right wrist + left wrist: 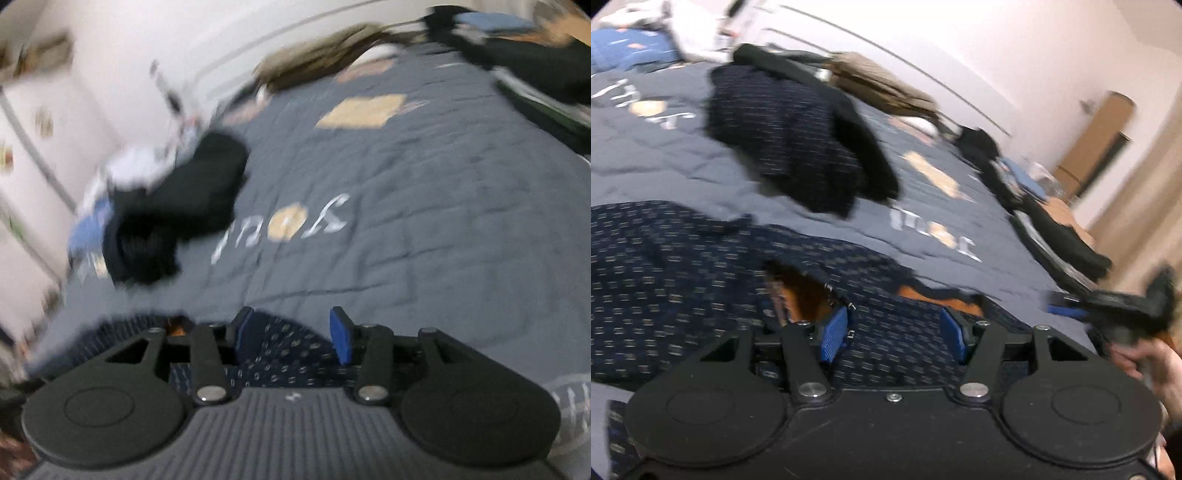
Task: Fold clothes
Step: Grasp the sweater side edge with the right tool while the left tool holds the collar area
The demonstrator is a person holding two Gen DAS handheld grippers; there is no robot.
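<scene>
A navy garment (683,266) with a small woven pattern and an orange lining lies spread on the grey bedspread (665,166). My left gripper (894,334) sits low over its near edge, jaws apart, blue pads (834,334) bare, with the cloth lying between them. In the right wrist view the same patterned cloth (284,350) shows between the parted fingers of my right gripper (291,334), and its right pad (340,339) is bare. From the left wrist view the right gripper (1065,306) appears blurred at the right edge, held by a hand (1145,362).
A second dark patterned garment (798,147) lies bunched further up the bed, seen blurred as a black heap (177,206). A brown garment (882,85) rests against the far wall. Black items (1052,221) line the bed's right edge. White and blue bedding (628,48) lies at the far left.
</scene>
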